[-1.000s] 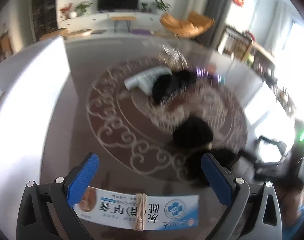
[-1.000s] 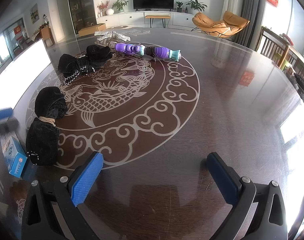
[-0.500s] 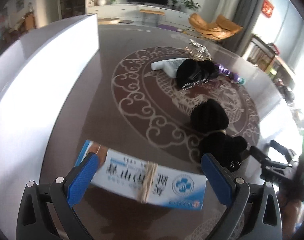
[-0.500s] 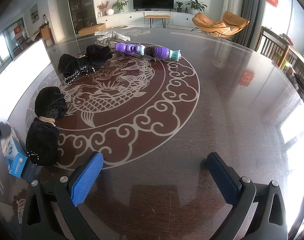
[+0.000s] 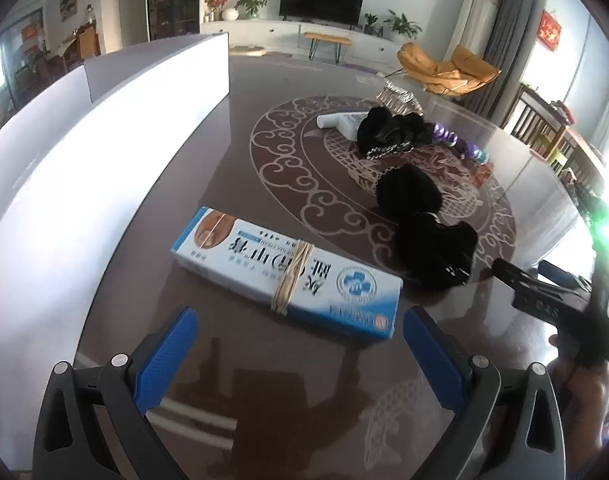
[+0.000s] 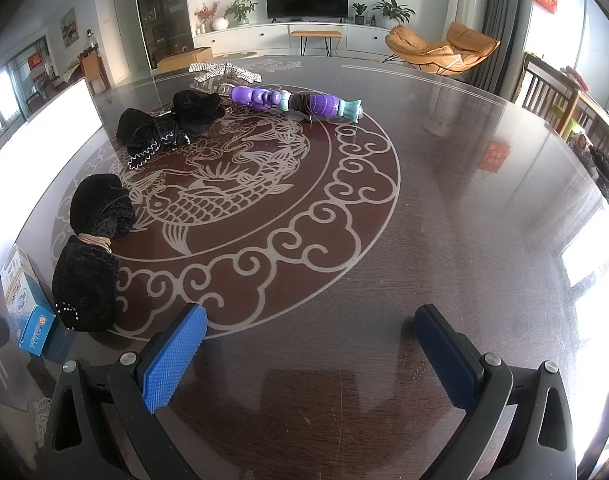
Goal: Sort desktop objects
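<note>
A blue and white box (image 5: 288,276) bound with a rubber band lies flat on the dark table, just ahead of my open left gripper (image 5: 300,356), which touches nothing. The same box (image 6: 26,304) shows at the far left of the right wrist view. A black cloth bundle (image 5: 428,232) tied with a band sits beside it, the bundle (image 6: 92,252) also lying left of my open right gripper (image 6: 310,352). Farther back lie a second black bundle (image 6: 172,122), a purple toy (image 6: 296,102), a white tube (image 5: 338,120) and silver foil packs (image 6: 224,72).
A tall white panel (image 5: 84,152) runs along the table's left side. The round table (image 6: 464,240) with its fish pattern stretches wide to the right. A hand holding the right gripper's body (image 5: 560,304) shows at the right edge of the left wrist view. Chairs (image 6: 552,92) stand beyond.
The left gripper has drawn back and risen, so the box that lay between its fingers now lies ahead of them on the table. The right gripper has not moved.
</note>
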The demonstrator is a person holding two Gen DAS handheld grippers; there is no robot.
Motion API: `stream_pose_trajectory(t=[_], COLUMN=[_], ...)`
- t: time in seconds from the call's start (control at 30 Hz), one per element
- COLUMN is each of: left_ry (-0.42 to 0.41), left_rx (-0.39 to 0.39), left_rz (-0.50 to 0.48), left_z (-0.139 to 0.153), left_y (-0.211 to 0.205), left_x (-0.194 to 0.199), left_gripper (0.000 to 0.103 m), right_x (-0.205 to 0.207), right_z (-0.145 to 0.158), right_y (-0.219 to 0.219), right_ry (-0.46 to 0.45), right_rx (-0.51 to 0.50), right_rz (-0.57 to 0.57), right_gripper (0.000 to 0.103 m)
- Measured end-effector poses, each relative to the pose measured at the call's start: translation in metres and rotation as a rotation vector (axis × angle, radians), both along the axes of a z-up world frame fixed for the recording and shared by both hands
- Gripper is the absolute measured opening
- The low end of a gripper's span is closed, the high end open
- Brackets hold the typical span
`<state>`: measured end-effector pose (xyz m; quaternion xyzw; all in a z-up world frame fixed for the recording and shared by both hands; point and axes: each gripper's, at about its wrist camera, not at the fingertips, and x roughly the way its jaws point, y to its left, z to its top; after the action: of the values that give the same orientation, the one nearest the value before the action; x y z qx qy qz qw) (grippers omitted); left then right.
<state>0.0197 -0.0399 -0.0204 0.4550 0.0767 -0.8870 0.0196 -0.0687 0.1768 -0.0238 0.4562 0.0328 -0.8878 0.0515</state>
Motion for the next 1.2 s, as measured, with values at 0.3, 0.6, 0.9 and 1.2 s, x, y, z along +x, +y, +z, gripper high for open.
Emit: stream_pose_trajectory(t=[0.3,0.6,0.9,1.2], left_ry=[-0.091,-0.066,-0.061,-0.067], left_rx=[0.133,0.128,0.139,0.231], left_rz=[-0.051,-0.190,-0.233,-0.141], left_z=[-0.022,-0.024,-0.024,-0.023], left_y=[0.002,-0.006,-0.017,-0.034], left_x=[0.006,-0.029,-0.076,-0.080], left_gripper=[0.103,0.103,0.103,0.103], right_x=[0.000,0.000,0.000,0.001], right_z=[0.000,0.000,0.000,-0.001], right_y=[0.000,0.000,0.000,-0.001], right_ry=[0.000,0.000,0.000,0.000], right_rx=[0.000,0.000,0.001,-0.001], right_rz=[0.000,0.000,0.000,0.000], right_gripper=[0.103,0.103,0.103,0.103])
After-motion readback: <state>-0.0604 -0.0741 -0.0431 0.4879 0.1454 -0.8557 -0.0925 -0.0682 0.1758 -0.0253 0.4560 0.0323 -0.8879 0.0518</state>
